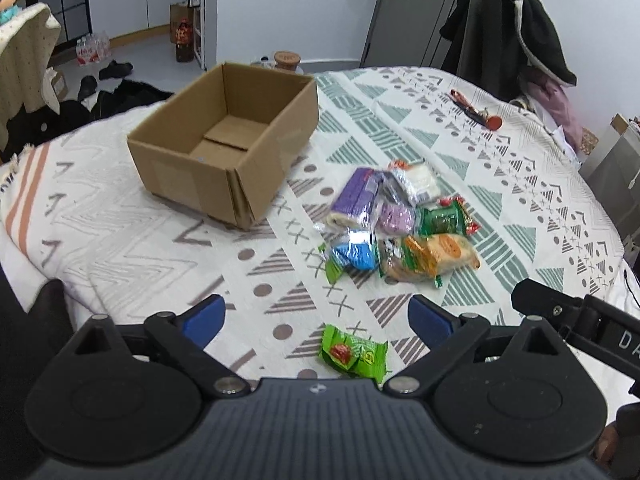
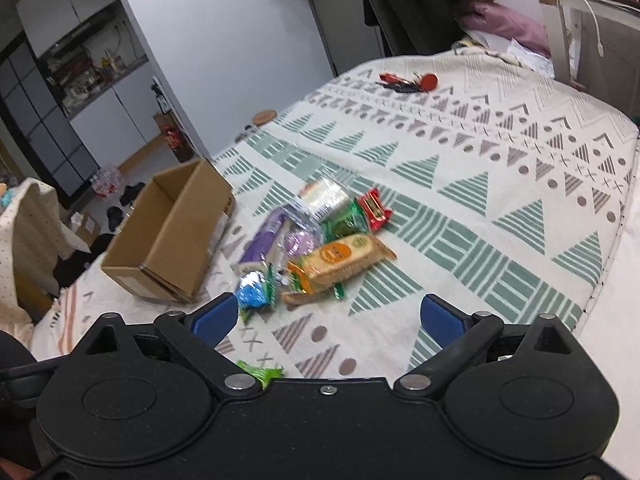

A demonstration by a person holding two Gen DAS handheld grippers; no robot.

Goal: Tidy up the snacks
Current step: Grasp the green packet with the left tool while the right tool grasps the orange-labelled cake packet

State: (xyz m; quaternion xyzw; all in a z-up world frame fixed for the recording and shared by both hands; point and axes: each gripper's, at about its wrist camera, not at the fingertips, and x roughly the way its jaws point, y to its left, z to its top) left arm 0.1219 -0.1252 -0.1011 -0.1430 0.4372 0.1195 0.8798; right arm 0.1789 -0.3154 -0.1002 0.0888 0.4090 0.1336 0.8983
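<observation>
Sitting open-topped toward the left of the patterned tabletop (image 1: 120,216), the cardboard box (image 1: 224,140) is upright and nothing shows inside it; only its bottom flaps are visible. Just right of the box lies the snack pile (image 1: 400,220), apart from the box wall. Within the pile, a purple packet (image 1: 354,200) is the piece nearest the box, with a silver-white packet (image 1: 412,180) behind it. A blue foil packet (image 1: 356,252) sits at the pile's near edge, and an orange biscuit pack (image 1: 436,256) lies to its right. A dark green packet (image 1: 442,220) and a red-edged wrapper are on the pile's far right side. A lone green packet (image 1: 354,354) lies apart from the pile, well nearer than the box, between the left gripper's blue pads.

The left gripper (image 1: 316,320) hangs above the cloth with its fingers spread wide, holding nothing. The right gripper (image 2: 328,320) is likewise wide apart and holds nothing, with the pile ahead of it and the box to the pile's left. Far right of the box, near the far edge, lies a small red and black item (image 1: 478,112).
</observation>
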